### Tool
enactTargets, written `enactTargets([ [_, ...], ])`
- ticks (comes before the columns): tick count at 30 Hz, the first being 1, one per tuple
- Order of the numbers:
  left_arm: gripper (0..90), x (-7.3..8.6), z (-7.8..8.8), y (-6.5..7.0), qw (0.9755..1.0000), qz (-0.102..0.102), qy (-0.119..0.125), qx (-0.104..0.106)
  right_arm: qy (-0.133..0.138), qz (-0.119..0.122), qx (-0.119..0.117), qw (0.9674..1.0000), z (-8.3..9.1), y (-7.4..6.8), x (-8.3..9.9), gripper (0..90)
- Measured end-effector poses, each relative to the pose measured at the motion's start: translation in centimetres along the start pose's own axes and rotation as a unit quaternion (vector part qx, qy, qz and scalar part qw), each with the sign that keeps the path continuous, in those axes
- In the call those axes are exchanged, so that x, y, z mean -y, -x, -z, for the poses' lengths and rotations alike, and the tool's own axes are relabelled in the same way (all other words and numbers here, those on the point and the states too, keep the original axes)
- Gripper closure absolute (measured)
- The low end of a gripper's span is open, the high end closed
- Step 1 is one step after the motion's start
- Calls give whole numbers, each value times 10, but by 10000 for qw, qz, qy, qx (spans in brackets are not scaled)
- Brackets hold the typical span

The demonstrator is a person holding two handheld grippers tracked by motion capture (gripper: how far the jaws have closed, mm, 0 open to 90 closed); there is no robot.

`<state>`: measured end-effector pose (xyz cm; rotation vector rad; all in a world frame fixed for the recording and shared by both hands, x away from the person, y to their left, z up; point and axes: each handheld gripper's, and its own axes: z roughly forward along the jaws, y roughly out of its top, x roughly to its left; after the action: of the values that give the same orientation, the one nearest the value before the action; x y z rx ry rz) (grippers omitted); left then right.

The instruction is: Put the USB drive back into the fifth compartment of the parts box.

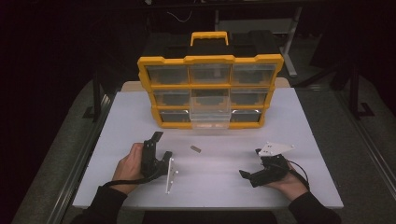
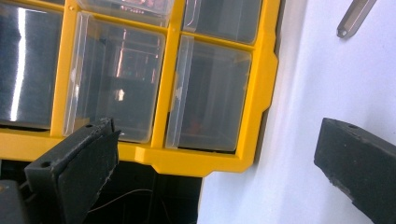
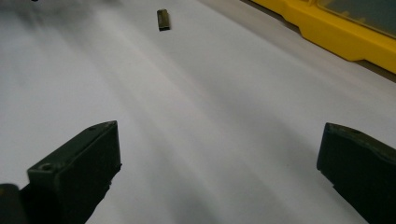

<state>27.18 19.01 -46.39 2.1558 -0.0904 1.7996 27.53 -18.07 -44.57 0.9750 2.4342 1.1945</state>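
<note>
- Small metal piece (image 1: 195, 149): lay loose on the white table (image 1: 308, 140), in front of the organizer and between the two grippers, touching neither.
- Left gripper (image 1: 161, 145): held in the left hand (image 1: 128, 164), jaws spread wide with nothing between them; aimed up toward the organizer's lower drawers, the piece (image 2: 355, 17) off at the edge of its own view.
- Right gripper (image 1: 246, 176): held in the right hand (image 1: 289, 184), jaws likewise apart and empty; pointed low across the table toward the piece (image 3: 163, 19), well short of it.
- Progress (a judgement): at the start. The piece was not yet picked up; approach, grasp and stowing all remained.
- Appearance of the piece: short, dark, oblong, dull metallic sheen; one end looked to carry a small hole (too small to be sure).
- Yellow organizer (image 1: 210, 59): stood upright at the far side of the table, three rows of three clear drawers.
- Bottom middle drawer (image 1: 210, 120): stuck out toward the person, the likely destination; the others sat flush.
</note>
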Motion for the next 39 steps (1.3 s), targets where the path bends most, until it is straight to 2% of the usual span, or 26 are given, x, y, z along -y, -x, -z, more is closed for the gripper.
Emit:
enactTargets([
  [9, 0, 0, -1, -1, 9996, 234, -48, 155, -2, -7, -4, 10000, 0, 0, 0, 0],
  [12, 0, 0, -2, -2, 9990, 373, -58, 231, -5, 1, -4, 10000, 0, 0, 0, 0],
  [21, 0, 0, -3, -4, 9974, 610, -108, 375, -11, 11, -12, 10000, 0, 0, 0, 0],
  [31, 0, 1, -3, -7, 9926, 1049, -141, 590, -20, 17, -17, 10000, -1, -1, 0, 0],
  [34, 0, 1, -5, -7, 9901, 1241, -112, 649, -20, 18, -19, 10000, -1, -1, 0, 0],
  [39, 0, 2, -5, -9, 9885, 1328, -135, 715, -26, 26, -16, 10000, -1, -1, 0, 0],
])
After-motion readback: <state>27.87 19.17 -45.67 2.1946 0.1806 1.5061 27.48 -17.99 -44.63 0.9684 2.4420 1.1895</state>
